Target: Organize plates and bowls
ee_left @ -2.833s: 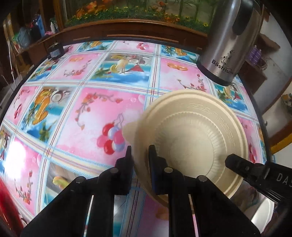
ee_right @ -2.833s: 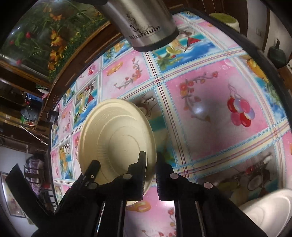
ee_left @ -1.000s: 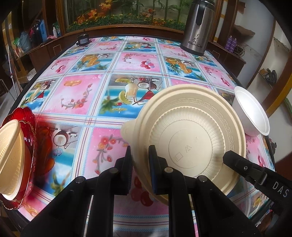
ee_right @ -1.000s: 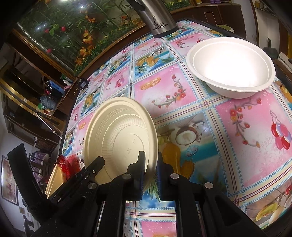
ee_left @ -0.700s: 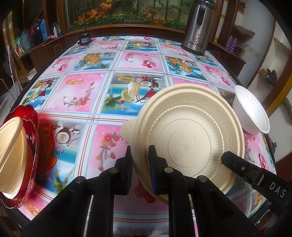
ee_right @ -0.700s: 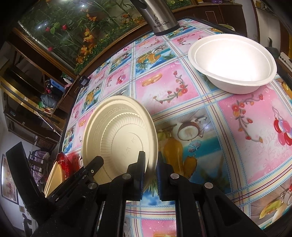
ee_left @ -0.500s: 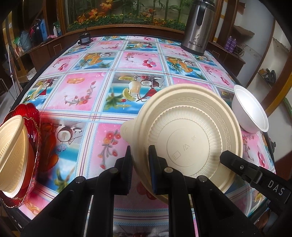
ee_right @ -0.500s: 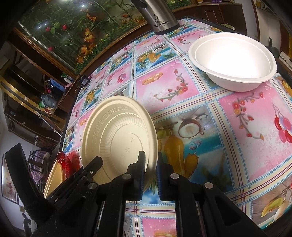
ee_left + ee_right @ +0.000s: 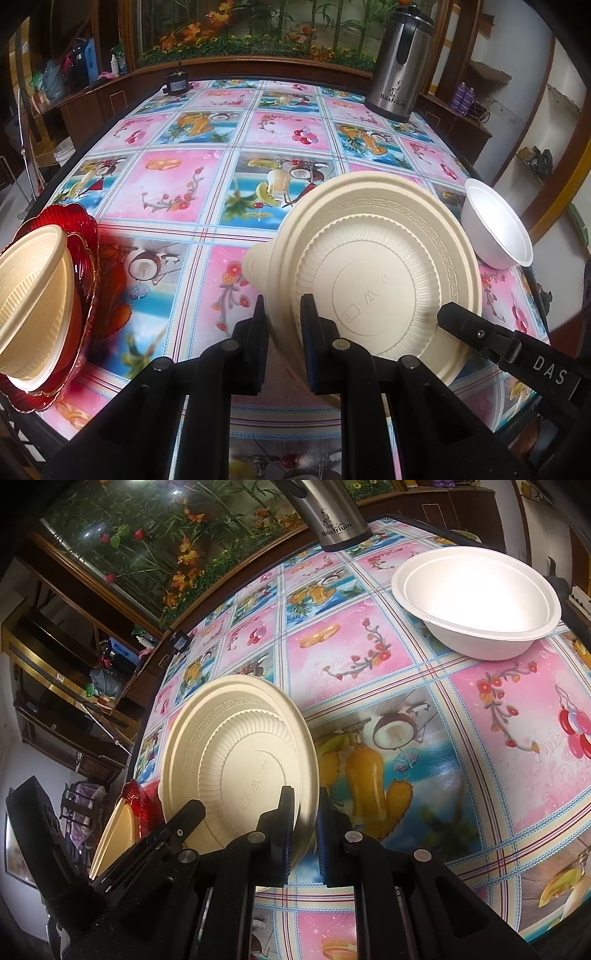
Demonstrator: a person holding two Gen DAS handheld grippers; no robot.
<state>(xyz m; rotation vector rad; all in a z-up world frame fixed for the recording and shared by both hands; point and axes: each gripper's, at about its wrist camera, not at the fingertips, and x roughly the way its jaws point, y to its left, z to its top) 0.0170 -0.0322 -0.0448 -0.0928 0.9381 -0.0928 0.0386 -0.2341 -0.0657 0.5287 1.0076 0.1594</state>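
Note:
A cream plate (image 9: 373, 266) is held upside down above the table, its ribbed underside facing both cameras. My left gripper (image 9: 282, 317) is shut on its left rim. My right gripper (image 9: 304, 812) is shut on the opposite rim of the same plate (image 9: 236, 760). A red glass dish (image 9: 83, 258) at the near left table edge holds stacked cream bowls (image 9: 33, 295); it also shows in the right wrist view (image 9: 138, 801). A white foam bowl (image 9: 495, 225) stands upright at the table's right edge, large in the right wrist view (image 9: 476, 602).
A steel thermos jug (image 9: 400, 62) stands at the far right of the flowered tablecloth (image 9: 177, 184). A small black device (image 9: 177, 83) sits at the far edge. Wooden shelving and a planter surround the table.
Both grippers have drawn the plate back from beside the thermos toward the near end of the table. In the last second it has drifted slightly, staying gripped on both rims.

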